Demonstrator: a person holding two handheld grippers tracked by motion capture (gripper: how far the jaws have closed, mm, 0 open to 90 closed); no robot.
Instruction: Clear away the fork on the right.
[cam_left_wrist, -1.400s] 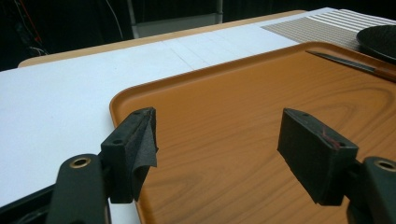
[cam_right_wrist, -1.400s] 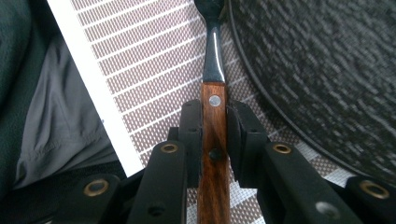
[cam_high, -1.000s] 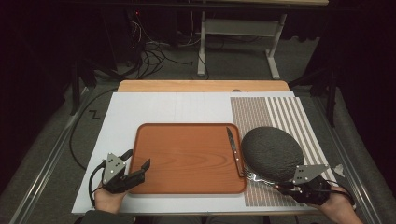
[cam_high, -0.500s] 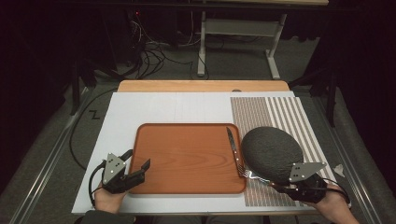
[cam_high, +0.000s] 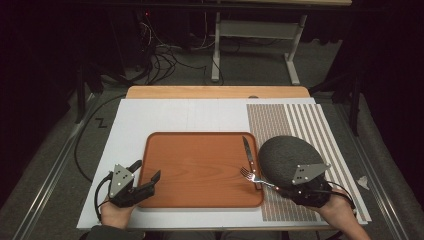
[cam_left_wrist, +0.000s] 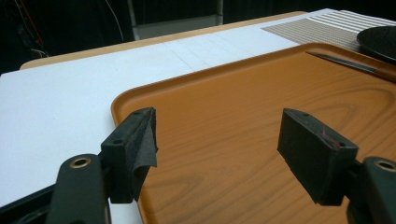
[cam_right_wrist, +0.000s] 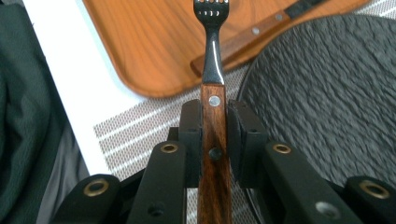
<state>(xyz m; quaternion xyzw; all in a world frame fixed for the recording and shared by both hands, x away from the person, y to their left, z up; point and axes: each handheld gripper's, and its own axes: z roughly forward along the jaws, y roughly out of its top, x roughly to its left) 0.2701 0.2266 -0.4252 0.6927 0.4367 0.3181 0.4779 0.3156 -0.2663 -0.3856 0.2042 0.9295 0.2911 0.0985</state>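
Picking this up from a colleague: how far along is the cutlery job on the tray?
Done: the knife already lies on the tray, along its right edge. In hand: the right tool grips the fork by its wooden handle, tines over the tray's right edge beside the dark plate. Left: setting the fork down; the left tool waits open.

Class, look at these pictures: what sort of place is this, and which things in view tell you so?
Probably a lab or studio set up for recording table-setting work. A white board lies over the tabletop, cables trail across the dark floor behind, and a person's right gripper holds a fork beside a tray.
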